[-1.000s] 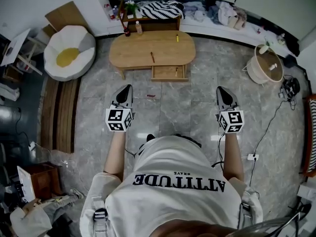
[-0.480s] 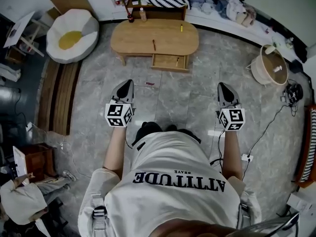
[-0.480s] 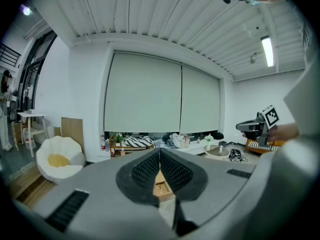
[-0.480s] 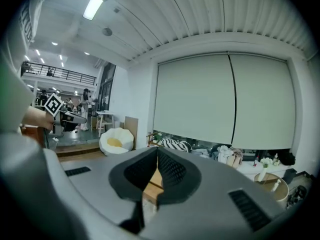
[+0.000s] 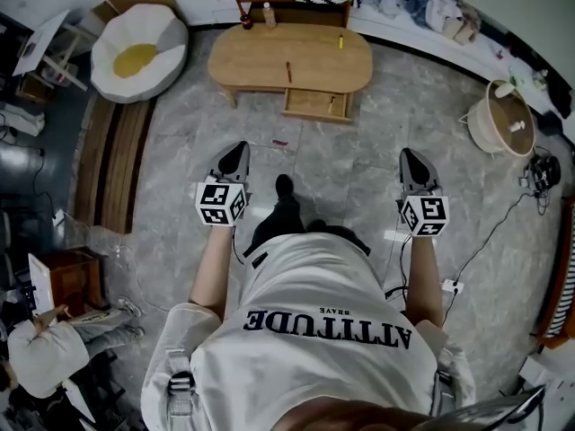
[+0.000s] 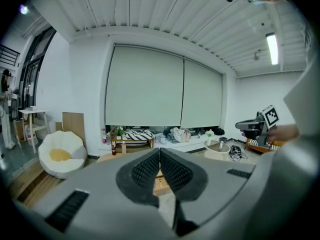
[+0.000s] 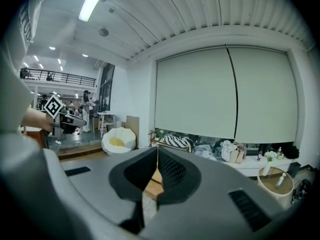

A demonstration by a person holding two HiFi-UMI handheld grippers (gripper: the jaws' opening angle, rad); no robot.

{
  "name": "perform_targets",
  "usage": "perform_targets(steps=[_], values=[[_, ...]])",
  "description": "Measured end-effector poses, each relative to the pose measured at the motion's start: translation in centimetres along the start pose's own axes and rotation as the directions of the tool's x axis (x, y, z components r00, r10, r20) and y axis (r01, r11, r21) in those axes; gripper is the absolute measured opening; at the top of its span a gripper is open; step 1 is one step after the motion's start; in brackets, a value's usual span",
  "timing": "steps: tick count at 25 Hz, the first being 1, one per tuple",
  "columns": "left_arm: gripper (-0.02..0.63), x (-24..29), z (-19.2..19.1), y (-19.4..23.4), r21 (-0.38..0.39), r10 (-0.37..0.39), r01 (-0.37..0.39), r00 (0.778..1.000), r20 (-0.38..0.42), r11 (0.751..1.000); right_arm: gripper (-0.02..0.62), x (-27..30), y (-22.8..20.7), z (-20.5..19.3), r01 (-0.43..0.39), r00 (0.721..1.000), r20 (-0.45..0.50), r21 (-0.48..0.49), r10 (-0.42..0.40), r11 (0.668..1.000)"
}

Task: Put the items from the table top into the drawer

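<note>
Head view: the low wooden table (image 5: 260, 61) is seen well ahead across the floor, with its one drawer (image 5: 310, 106) pulled open at the front. Two loose items can be counted on the top: one dark reddish stick (image 5: 288, 71) near the middle and one small yellow piece (image 5: 340, 40) towards the back right. Something small seems to be lying in the drawer already, but it's too tiny to be named. One red scrap (image 5: 280, 143) is spotted on the floor in front of the table. Two tongs are held out, the left gripper (image 5: 239, 149) and the right gripper (image 5: 409, 154), both well apart from the table.

Left gripper view: the jaws are clenched pad to pad with nothing pinched between them. The table is glimpsed just past the tips, far off.

Right gripper view: same story, the jaws are pressed together and empty, and a sliver of wood is seen beyond them.

What could be messed up from here, as a guess: both tongs have to be opened before anything can be picked up, so a thin item could get nudged and rolled off the edge by closed tips. Both items look slim and could easily be pinched off-centre and dropped short of the drawer. The floor cable (image 5: 485, 232) on the right could also be snagged on the way in.
</note>
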State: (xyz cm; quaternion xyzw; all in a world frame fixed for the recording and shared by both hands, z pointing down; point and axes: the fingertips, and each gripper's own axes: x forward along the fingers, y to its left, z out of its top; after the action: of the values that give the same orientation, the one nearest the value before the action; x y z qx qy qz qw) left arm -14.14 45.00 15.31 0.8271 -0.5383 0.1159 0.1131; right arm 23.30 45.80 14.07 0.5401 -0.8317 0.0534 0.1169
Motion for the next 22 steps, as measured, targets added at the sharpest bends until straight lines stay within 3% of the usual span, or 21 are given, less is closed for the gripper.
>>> perform_targets(steps=[9,22], values=[[0.021,6.4,1.0,4.2,-0.007,-0.042,0.042,0.999,-0.030,0.999,0.020,4.1,-1.2,0.8,0.056,0.998,-0.029,0.024,-0.055,0.998],[0.021,18.5,4.8,12.2,0.003,-0.148,0.148,0.988,-0.052,0.989,0.021,15.5,-1.9,3.8,0.130,0.989,-0.078,0.042,-0.126,0.991]])
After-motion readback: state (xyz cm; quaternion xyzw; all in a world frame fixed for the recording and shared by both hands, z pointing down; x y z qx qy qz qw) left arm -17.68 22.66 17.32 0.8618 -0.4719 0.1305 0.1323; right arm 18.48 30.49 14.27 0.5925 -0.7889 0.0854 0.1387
